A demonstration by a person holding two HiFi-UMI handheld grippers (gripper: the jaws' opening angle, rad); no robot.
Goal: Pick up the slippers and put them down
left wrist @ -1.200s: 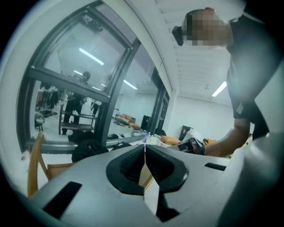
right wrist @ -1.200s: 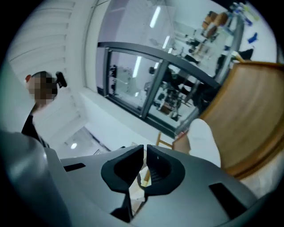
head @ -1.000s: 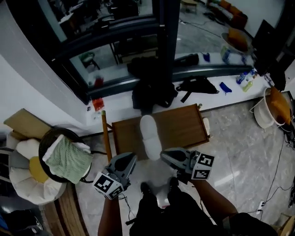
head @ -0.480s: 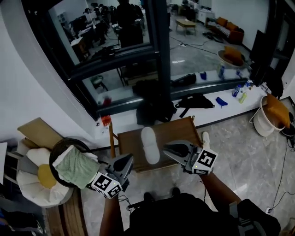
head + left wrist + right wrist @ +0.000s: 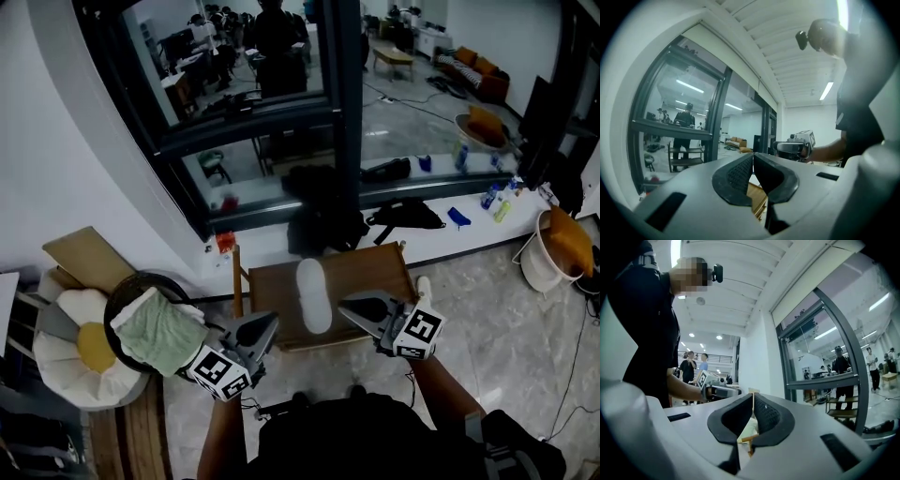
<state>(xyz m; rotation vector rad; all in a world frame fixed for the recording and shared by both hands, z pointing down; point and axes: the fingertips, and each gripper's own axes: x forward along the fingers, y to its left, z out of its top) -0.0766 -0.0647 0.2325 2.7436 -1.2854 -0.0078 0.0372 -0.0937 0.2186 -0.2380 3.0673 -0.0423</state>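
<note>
A white slipper [image 5: 313, 293] lies lengthwise on the middle of a brown wooden table [image 5: 366, 272]. A second pale slipper [image 5: 424, 288] shows at the table's right edge. My left gripper [image 5: 268, 325] hovers at the table's near left corner, shut and empty. My right gripper [image 5: 349, 305] hovers over the near right part of the table, also shut with nothing in it. Both point level toward each other's side. In the left gripper view the shut left gripper [image 5: 753, 155] faces the right gripper [image 5: 792, 147]. In the right gripper view the right gripper [image 5: 753, 395] is shut, with the table below.
A round dark basket with a green cloth [image 5: 155, 328] and a flower-shaped cushion [image 5: 75, 352] stand at the left. A black bag [image 5: 323, 220] lies behind the table by the glass wall. A white bucket [image 5: 553, 253] stands at the far right on the marble floor.
Both grippers have risen and moved out over the table's near edge, and the right one has rolled. The head view has tilted up. The slipper on the table has not moved.
</note>
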